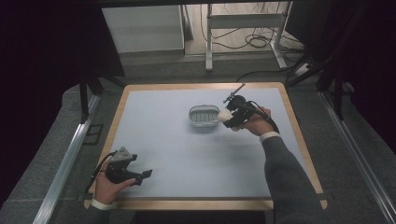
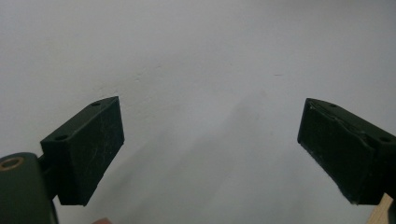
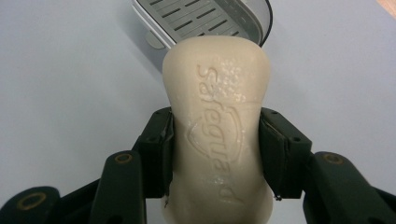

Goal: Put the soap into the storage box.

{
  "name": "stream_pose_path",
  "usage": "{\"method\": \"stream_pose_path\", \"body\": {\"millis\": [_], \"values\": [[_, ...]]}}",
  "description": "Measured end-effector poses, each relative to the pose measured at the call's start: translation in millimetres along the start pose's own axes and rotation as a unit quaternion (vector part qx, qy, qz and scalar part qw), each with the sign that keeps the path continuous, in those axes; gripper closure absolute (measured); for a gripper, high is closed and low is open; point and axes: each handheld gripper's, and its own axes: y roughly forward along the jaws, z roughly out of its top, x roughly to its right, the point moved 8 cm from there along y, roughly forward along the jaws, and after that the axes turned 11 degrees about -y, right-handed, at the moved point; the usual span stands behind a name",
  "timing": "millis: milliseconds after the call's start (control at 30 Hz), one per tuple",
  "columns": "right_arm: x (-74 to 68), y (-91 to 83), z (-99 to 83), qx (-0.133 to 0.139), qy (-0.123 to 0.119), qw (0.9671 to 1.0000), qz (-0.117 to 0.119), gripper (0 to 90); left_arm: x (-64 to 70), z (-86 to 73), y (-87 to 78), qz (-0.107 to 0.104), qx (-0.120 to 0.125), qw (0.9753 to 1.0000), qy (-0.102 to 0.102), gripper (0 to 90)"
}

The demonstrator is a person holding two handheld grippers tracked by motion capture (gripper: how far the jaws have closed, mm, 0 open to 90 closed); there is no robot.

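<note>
Right gripper (image 3: 215,144) clamped on soap bar (image 3: 218,121) by its sides, just beside soap dish (image 1: 203,115). Probably needed lowering flat into dish w/ slow release. Left gripper (image 2: 212,149) spread apart, idle nr table (image 1: 187,154) front.

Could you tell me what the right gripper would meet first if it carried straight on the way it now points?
Probably the grey soap dish, just beyond the soap bar clamped in the right gripper; the bar's tip would likely touch first.

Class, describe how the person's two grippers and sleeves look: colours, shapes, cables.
Both grippers are black with blocky two-part jaws. The left gripper carries a grey three-cornered plate and a trailing black cable. The right gripper has brass-coloured pivot rings. The sleeves are dark grey knit with white cuffs.
</note>
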Motion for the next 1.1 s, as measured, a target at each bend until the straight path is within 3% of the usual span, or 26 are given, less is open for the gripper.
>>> {"method": "stream_pose_path", "body": {"millis": [167,667,1100], "values": [[4.0,1.0,5.5,0.006,-0.004,1.0000,-0.006,49.2,0.4,-0.2,0.6,0.000,-0.001,1.0000,0.000,7.7],[15.6,11.5,23.9,0.014,-0.019,0.9997,0.007,49.2,0.5,-0.6,0.7,-0.001,-0.004,1.0000,0.002,7.6],[16.2,20.1,33.9,0.017,-0.035,0.9991,0.015,49.2,0.8,-0.1,0.0,-0.002,-0.001,1.0000,0.001,7.6]]}}
